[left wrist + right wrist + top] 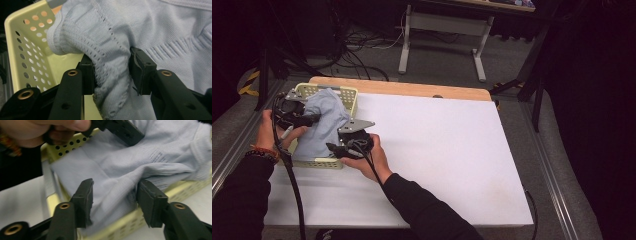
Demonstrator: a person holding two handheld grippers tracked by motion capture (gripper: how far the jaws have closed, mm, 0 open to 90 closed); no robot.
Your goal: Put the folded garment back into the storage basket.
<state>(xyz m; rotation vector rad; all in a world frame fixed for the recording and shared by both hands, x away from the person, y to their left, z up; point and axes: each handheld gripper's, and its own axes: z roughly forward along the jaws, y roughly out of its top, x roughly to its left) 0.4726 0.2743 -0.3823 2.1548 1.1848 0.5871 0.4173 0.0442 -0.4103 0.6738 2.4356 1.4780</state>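
My left gripper [112,72] pinches fold of blue knit garment [160,37] in perforated yellow basket [348,97] at tabletop [452,145] far-left corner. My right gripper [113,202] half open, jaws straddling garment fold at basket rim.

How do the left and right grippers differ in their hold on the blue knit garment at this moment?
The left gripper has its jaws pressed on a bunched fold of the garment, at the openwork knit; the right gripper has its jaws wider, set either side of a fold without clearly pinching it. The left gripper works over the basket interior; the right gripper sits at the basket's near rim, by the white table. Both are hand-held and meet the same garment.
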